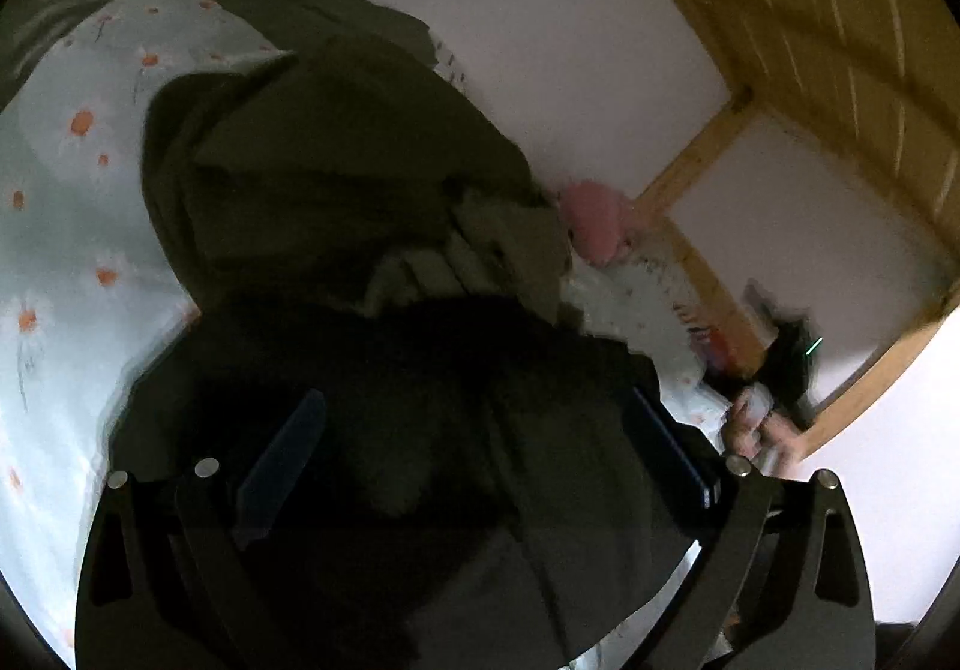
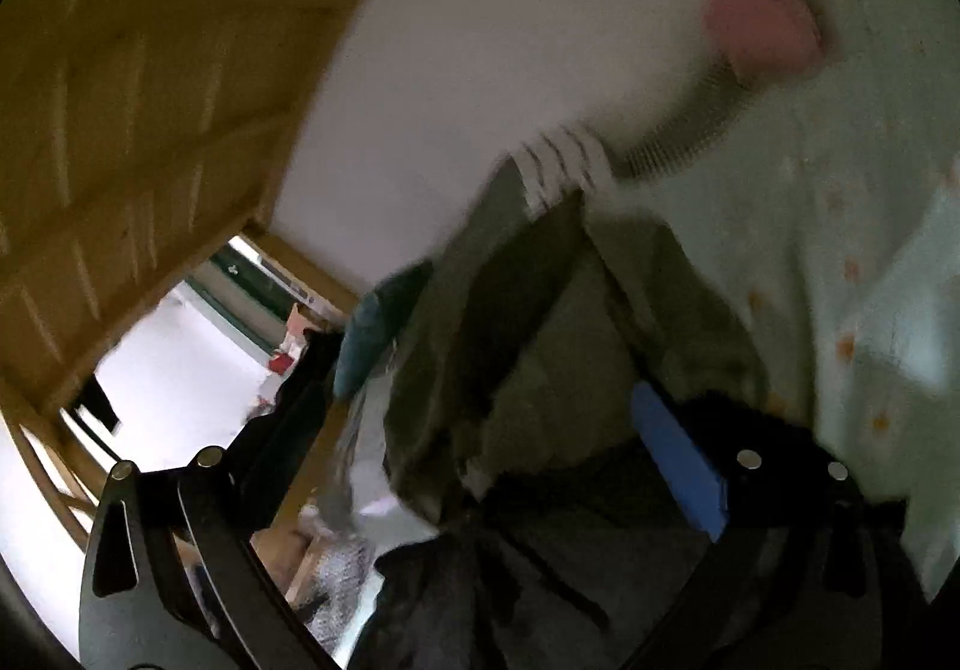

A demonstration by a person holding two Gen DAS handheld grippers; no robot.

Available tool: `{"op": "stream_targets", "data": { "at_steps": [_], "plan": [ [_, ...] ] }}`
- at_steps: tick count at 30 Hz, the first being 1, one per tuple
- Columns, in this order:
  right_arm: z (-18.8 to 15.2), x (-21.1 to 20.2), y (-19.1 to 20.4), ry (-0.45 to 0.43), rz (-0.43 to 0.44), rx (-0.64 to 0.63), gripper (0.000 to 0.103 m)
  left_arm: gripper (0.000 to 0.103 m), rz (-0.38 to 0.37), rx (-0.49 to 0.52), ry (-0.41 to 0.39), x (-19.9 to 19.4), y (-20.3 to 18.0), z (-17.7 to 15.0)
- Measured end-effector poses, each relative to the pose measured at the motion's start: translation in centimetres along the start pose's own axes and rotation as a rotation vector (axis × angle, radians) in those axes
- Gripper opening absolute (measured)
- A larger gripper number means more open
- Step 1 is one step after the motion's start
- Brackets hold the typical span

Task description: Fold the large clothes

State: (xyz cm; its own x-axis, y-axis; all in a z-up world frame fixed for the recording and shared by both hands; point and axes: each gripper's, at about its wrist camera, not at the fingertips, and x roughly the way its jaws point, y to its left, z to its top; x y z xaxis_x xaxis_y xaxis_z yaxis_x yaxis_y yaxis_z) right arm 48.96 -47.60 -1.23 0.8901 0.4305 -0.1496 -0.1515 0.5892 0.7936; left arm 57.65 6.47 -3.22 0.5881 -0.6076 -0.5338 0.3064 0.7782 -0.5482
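Olive-green jacket (image 1: 336,178) is lying on my flowered sheet (image 1: 66,226) at twelve o'clock — left gripper (image 1: 474,466) and right gripper (image 2: 456,466) are both gaping, gripping nothing.

Blurred throughout in the right wrist view: pink cushion (image 2: 762,22), striped cloth (image 2: 558,166). Dark green garment (image 1: 336,178) cut off at bottom edge. Hand (image 1: 759,424) smeared, half hidden behind left gripper (image 1: 474,466).

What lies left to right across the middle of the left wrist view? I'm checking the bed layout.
Daisy-print sheet → dark olive garment → pink soft item → wooden frame post.
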Motion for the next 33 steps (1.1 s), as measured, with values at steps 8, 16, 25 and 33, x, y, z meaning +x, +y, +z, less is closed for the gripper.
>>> {"op": "stream_targets", "data": {
  "at_steps": [8, 16, 25, 33],
  "plan": [
    [-6.3, 1.0, 8.6, 0.197, -0.403, -0.373, 0.100, 0.099, 0.484, 0.154, 0.213, 12.8, -2.6, -6.4],
    [-18.1, 6.2, 3.2, 0.494, -0.761, -0.570, 0.100, 0.099, 0.544, 0.195, 0.198, 15.1, -2.1, -8.1],
    [-19.3, 10.8, -2.7, 0.578, -0.833, -0.550, 0.101, 0.099, 0.603, 0.195, 0.200, 16.3, -1.8, -8.7],
    [-19.5, 8.1, -1.9, 0.472, -0.754, -0.535, 0.100, 0.099, 0.612, 0.216, 0.194, 16.4, -2.3, -10.4]
  ]
}}
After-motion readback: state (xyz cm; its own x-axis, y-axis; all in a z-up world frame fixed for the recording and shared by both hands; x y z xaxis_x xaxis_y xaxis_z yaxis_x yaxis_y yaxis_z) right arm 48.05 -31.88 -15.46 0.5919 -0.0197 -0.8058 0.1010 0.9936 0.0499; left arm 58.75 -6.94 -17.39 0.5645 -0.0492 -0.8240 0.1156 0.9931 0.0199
